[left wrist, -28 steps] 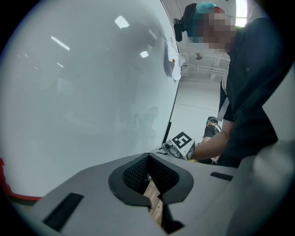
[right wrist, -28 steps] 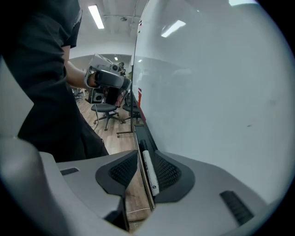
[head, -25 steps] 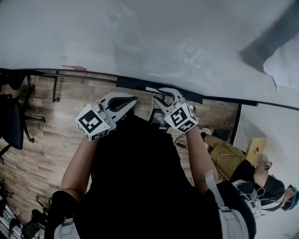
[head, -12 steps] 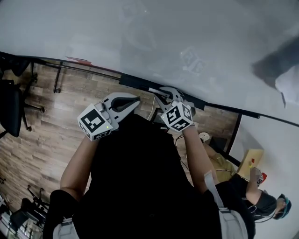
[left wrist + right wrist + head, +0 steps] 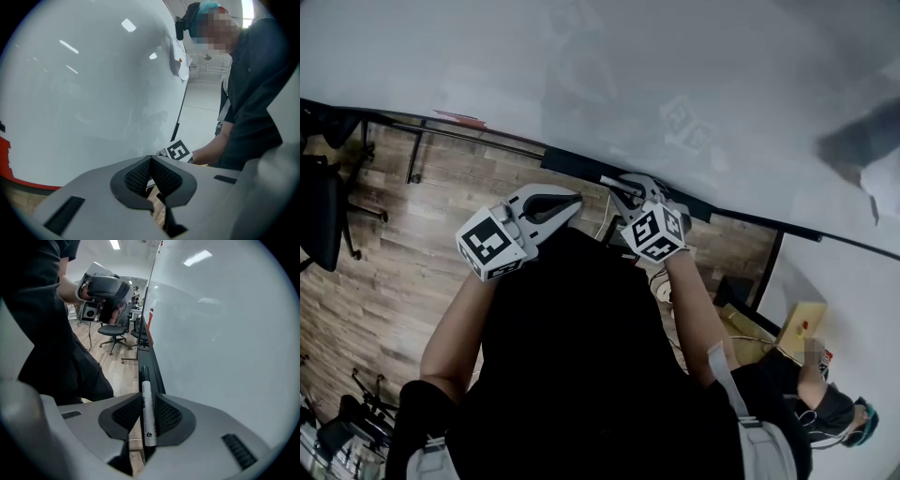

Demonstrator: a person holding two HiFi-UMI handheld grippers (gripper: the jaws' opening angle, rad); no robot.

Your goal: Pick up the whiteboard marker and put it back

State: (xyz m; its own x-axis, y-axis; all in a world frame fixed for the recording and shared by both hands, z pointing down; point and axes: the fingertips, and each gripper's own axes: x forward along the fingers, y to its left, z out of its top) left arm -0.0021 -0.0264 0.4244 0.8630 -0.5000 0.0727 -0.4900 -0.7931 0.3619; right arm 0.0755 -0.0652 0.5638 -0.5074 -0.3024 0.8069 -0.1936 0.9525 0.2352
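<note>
A white whiteboard marker (image 5: 148,414) with a black cap sits clamped between the pads of my right gripper (image 5: 146,420), pointing along the black tray (image 5: 143,363) under the whiteboard (image 5: 220,333). In the head view the right gripper (image 5: 625,193) is at the tray (image 5: 581,167), and a sliver of the marker (image 5: 616,182) shows over it. My left gripper (image 5: 566,200) hovers just left of it, shut with nothing between its pads. In the left gripper view the left gripper (image 5: 151,163) faces the whiteboard (image 5: 93,84), and the right gripper's marker cube (image 5: 178,151) shows beyond its jaws.
A paper sheet (image 5: 180,61) hangs on the whiteboard. A red strip (image 5: 4,161) lies at the board's lower left. Office chairs (image 5: 112,331) stand on the wooden floor (image 5: 394,253). Another person (image 5: 825,403) crouches at the lower right beside a cardboard box (image 5: 797,323).
The head view has shifted a little. My right gripper with the marker has edged slightly towards the tray. The left gripper has hardly moved.
</note>
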